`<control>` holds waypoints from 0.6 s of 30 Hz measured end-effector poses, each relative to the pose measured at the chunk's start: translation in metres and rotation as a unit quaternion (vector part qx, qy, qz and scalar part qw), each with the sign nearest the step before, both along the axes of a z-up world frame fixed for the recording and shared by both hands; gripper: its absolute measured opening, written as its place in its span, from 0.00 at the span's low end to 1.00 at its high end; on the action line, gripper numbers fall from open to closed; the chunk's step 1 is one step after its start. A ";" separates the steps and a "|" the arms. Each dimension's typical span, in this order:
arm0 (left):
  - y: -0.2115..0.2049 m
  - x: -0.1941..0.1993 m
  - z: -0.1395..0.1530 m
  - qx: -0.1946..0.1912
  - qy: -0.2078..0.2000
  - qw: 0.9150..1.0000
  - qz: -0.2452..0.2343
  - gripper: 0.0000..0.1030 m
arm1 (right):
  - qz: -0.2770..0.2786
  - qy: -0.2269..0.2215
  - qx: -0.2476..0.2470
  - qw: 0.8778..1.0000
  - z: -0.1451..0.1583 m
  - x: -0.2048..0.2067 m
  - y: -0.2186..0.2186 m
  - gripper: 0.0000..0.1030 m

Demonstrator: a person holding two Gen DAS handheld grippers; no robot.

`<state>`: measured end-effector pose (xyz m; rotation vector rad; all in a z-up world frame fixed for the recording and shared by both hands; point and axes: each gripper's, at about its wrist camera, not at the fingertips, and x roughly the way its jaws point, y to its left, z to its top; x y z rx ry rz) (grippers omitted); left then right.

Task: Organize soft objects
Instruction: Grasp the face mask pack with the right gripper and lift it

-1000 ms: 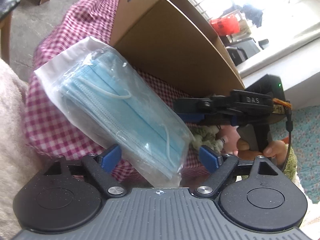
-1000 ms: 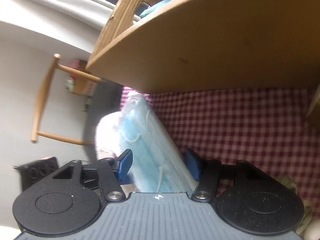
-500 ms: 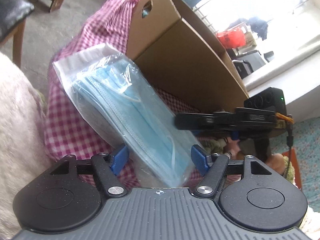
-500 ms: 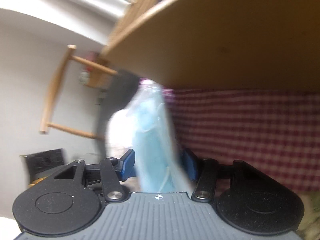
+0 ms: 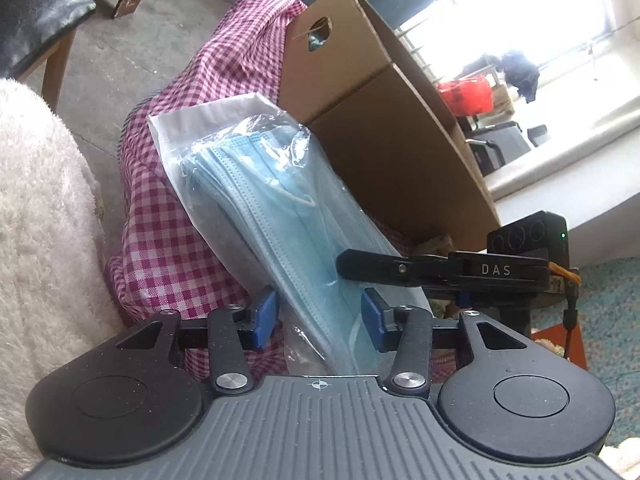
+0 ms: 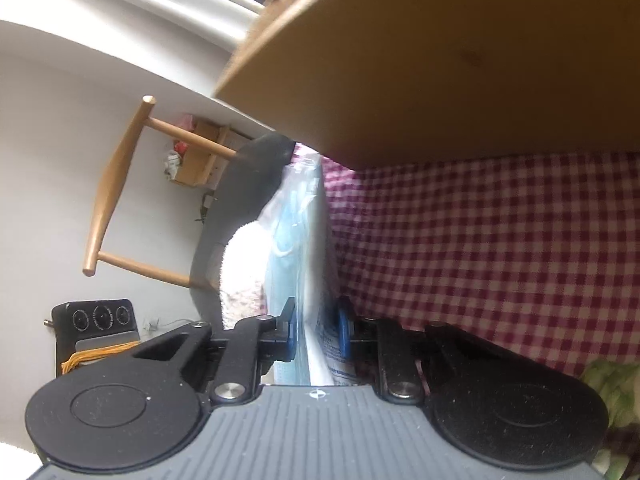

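Observation:
A clear plastic pack of blue face masks (image 5: 280, 216) stands tilted above the red-checked cloth (image 5: 168, 248), in front of a cardboard box (image 5: 380, 140). My left gripper (image 5: 320, 318) has the pack's near end between its blue pads; its jaws are closing and the pads sit right at the pack's sides. My right gripper (image 5: 348, 266) comes in from the right across the pack's lower part. In the right wrist view the pack (image 6: 296, 240) shows edge-on, and my right gripper (image 6: 316, 328) is closing with its pads pressing the pack's edge.
The box (image 6: 440, 60) looms close over the checked cloth (image 6: 500, 240). A white fluffy fabric (image 5: 36, 220) fills the left side. A wooden chair (image 6: 120, 188) stands behind on the floor. Something green and fluffy (image 6: 612, 384) lies at the lower right.
Both pairs of jaws have narrowed around the mask pack. The pack has turned more edge-on and upright. The right pads went from wide apart to pinching its edge.

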<state>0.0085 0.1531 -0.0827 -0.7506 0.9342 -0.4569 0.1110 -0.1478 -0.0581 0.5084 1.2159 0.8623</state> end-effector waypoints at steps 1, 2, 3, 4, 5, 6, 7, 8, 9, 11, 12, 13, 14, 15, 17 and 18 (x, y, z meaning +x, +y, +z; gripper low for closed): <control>0.002 -0.002 0.003 -0.005 -0.004 1.000 0.000 0.43 | 0.002 -0.013 -0.007 1.000 0.005 -0.003 0.004 0.19; 0.005 -0.004 0.006 -0.009 -0.008 1.000 0.001 0.43 | 0.007 -0.028 -0.012 1.000 0.012 -0.007 0.005 0.19; 0.006 -0.004 0.011 -0.011 -0.012 1.000 0.004 0.43 | 0.012 -0.042 -0.012 0.999 0.018 -0.011 0.008 0.19; 0.007 -0.007 0.015 -0.013 -0.016 1.000 0.006 0.43 | 0.016 -0.054 -0.013 0.998 0.024 -0.014 0.010 0.19; 0.010 -0.011 0.019 -0.017 -0.020 1.000 0.009 0.43 | 0.022 -0.067 -0.013 0.997 0.032 -0.017 0.012 0.19; 0.014 -0.015 0.024 -0.021 -0.025 0.999 0.013 0.43 | 0.027 -0.079 -0.011 0.996 0.038 -0.019 0.011 0.19; 0.017 -0.019 0.030 -0.023 -0.030 0.999 0.016 0.43 | 0.031 -0.089 -0.009 0.996 0.045 -0.023 0.014 0.19; 0.019 -0.023 0.036 -0.024 -0.038 0.999 0.019 0.43 | 0.035 -0.096 -0.005 0.995 0.052 -0.025 0.015 0.19; 0.021 -0.028 0.044 -0.021 -0.048 0.998 0.023 0.43 | 0.039 -0.107 -0.001 0.993 0.059 -0.028 0.018 0.19; 0.023 -0.035 0.061 -0.014 -0.068 0.997 0.028 0.43 | 0.046 -0.128 0.010 0.991 0.074 -0.034 0.020 0.19; 0.024 -0.037 0.070 -0.010 -0.078 0.996 0.030 0.43 | 0.047 -0.141 0.016 0.989 0.082 -0.036 0.021 0.19; 0.022 -0.037 0.079 -0.008 -0.087 0.996 0.031 0.43 | 0.047 -0.153 0.021 0.987 0.090 -0.037 0.021 0.19; 0.022 -0.036 0.088 -0.006 -0.096 0.995 0.031 0.43 | 0.047 -0.164 0.028 0.985 0.098 -0.038 0.020 0.19; 0.022 -0.034 0.096 -0.005 -0.103 0.994 0.029 0.43 | 0.044 -0.175 0.034 0.983 0.106 -0.039 0.018 0.19; 0.016 -0.025 0.114 -0.003 -0.122 0.992 0.020 0.43 | 0.034 -0.197 0.044 0.979 0.122 -0.038 0.010 0.19; 0.013 -0.019 0.123 0.000 -0.131 0.991 0.013 0.43 | 0.026 -0.206 0.048 0.977 0.129 -0.036 0.006 0.19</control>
